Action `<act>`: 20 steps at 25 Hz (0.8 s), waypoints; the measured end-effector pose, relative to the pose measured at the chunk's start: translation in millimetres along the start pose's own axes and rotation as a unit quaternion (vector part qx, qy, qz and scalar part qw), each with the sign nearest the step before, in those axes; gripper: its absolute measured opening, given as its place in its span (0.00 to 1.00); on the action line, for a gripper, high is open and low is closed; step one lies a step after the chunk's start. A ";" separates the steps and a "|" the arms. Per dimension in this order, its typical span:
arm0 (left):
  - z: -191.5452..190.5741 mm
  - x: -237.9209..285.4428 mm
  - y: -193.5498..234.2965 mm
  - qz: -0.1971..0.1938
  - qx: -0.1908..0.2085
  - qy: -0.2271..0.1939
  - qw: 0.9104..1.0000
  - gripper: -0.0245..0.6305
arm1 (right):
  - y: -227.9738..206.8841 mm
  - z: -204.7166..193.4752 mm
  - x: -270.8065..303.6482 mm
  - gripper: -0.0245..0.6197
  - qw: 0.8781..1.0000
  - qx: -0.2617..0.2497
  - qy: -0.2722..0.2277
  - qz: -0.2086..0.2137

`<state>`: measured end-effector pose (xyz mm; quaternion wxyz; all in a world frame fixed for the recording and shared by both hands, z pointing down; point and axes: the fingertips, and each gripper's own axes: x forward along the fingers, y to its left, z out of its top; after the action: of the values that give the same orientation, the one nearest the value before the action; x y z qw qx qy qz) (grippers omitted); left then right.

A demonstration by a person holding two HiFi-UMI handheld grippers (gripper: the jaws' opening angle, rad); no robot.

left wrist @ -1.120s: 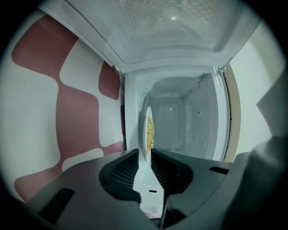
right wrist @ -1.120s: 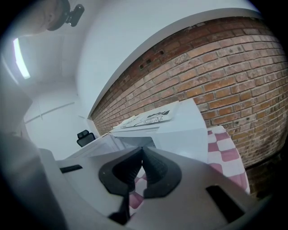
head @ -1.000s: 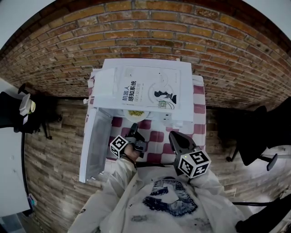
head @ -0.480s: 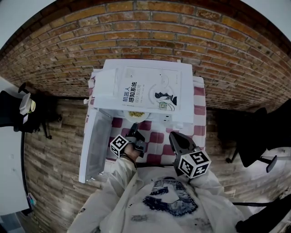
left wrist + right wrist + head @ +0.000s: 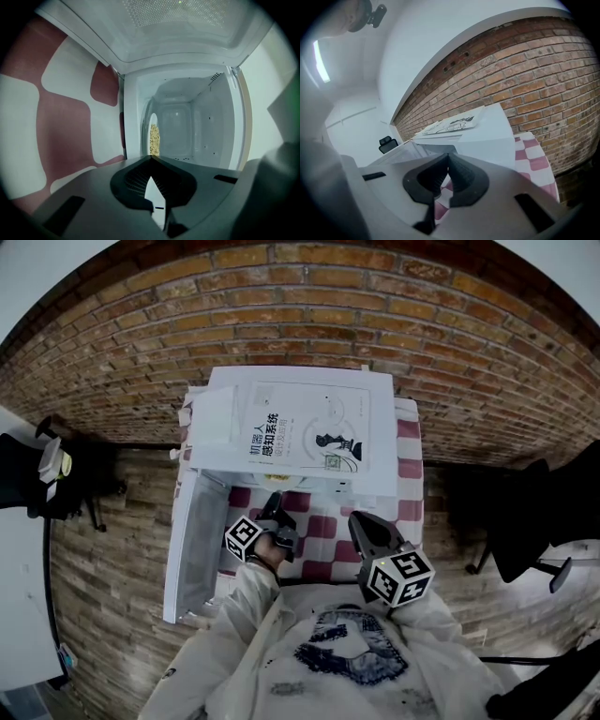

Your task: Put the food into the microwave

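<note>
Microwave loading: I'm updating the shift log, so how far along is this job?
Done: the plate of yellow food sits inside the microwave. In hand: nothing; the left gripper is shut and empty before the opening, and the right gripper is shut and empty over the checked tablecloth. Left: the door stands wide open, so closing it is probably all that remains.

- Office or lab corner rather than a kitchen.
- Bare brick wall (image 5: 309, 324) beyond the left claw (image 5: 274, 502); brown floor (image 5: 112, 549) out to its left.
- Microwave (image 5: 382, 437) just ahead of that claw, on a small table with a checked cloth (image 5: 323, 521); book (image 5: 305, 432) on top.
- Dark office chair (image 5: 534, 521) well right of the right claw (image 5: 361, 521).
- Second chair (image 5: 84, 479) and white desk (image 5: 19, 549) far left of the left claw.
</note>
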<state>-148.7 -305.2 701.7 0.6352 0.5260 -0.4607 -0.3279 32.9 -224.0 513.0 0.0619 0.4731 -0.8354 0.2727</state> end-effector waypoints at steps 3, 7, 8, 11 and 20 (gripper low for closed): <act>2.7 5.7 -0.9 -0.002 0.002 0.002 1.000 0.05 | -1.9 1.4 1.2 0.06 1.000 0.001 -0.001 -0.003; 5.2 11.6 -2.4 -0.002 0.001 0.004 1.000 0.05 | -4.3 2.1 2.9 0.06 1.000 0.002 0.000 -0.008; 5.6 13.1 -2.8 -0.002 0.001 0.004 1.000 0.05 | -4.6 2.2 3.4 0.06 1.000 0.002 0.000 -0.009; 5.7 16.4 -4.2 -0.003 0.002 0.007 1.000 0.05 | -4.6 3.3 4.3 0.06 1.000 0.003 -0.001 -0.011; 7.2 23.0 -4.4 -0.005 0.003 0.012 1.000 0.05 | -4.9 3.9 4.1 0.06 1.000 0.005 -0.002 -0.016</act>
<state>-146.8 -329.6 703.1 0.6372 0.5340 -0.4518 -0.3235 35.3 -231.1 513.1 0.0619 0.4870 -0.8268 0.2745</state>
